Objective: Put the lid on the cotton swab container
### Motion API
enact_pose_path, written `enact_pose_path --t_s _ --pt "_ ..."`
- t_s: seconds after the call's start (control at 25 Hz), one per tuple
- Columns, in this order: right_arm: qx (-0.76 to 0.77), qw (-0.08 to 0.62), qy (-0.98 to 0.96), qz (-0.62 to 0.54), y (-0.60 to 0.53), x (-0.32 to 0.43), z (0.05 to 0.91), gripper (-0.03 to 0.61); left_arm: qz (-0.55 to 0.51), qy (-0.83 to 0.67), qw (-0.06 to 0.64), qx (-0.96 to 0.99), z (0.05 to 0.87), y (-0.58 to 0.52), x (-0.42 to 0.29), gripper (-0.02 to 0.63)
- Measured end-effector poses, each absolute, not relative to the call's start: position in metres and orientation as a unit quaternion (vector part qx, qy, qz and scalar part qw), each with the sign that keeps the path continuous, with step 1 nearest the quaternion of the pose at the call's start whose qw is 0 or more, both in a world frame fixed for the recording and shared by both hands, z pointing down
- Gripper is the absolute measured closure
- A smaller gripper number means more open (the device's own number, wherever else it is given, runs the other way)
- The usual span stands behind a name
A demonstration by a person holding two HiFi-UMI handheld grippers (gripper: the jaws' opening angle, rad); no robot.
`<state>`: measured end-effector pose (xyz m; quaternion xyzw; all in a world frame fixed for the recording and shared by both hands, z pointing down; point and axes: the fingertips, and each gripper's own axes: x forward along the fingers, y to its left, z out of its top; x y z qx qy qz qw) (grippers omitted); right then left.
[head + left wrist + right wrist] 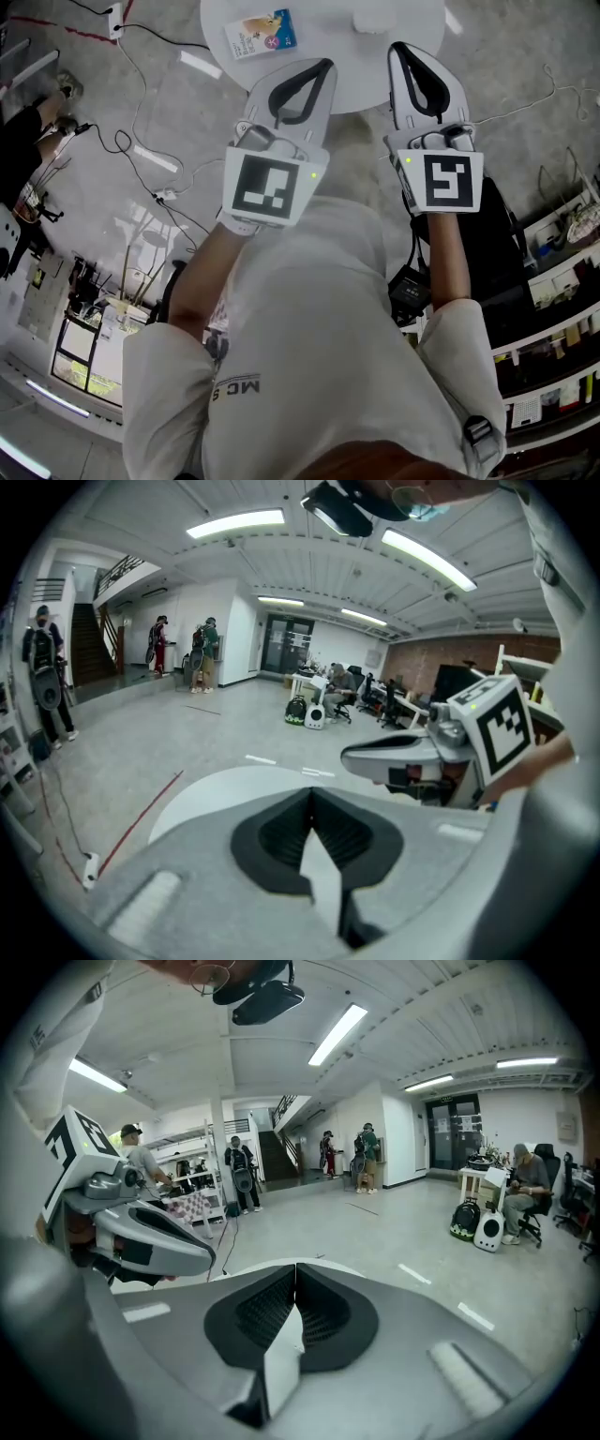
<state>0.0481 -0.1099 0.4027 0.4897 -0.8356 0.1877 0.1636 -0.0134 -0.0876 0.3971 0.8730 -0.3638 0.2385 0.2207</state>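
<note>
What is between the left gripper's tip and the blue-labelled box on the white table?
Nothing but bare white table lies between the left gripper, jaws shut, and the blue-labelled box; the head view shows it.

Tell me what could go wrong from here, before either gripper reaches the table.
1. The left gripper and right gripper are both shut and empty; reaching in without opening would likely shove things rather than grasp them.
2. The pale object on the white table barely stands out and sits at the head view's top edge, so aiming may miss.
3. The printed packet lies ahead of the left gripper and could get knocked.
</note>
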Motion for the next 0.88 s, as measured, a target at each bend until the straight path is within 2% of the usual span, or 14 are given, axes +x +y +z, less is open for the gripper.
enact_pose_path --t_s 0.88 --pt "0.492 0.233 -0.807 0.229 -0.131 0.049 0.513 0.58 0.265 -0.354 0.246 0.862 0.486 -0.107 -0.016 0.614"
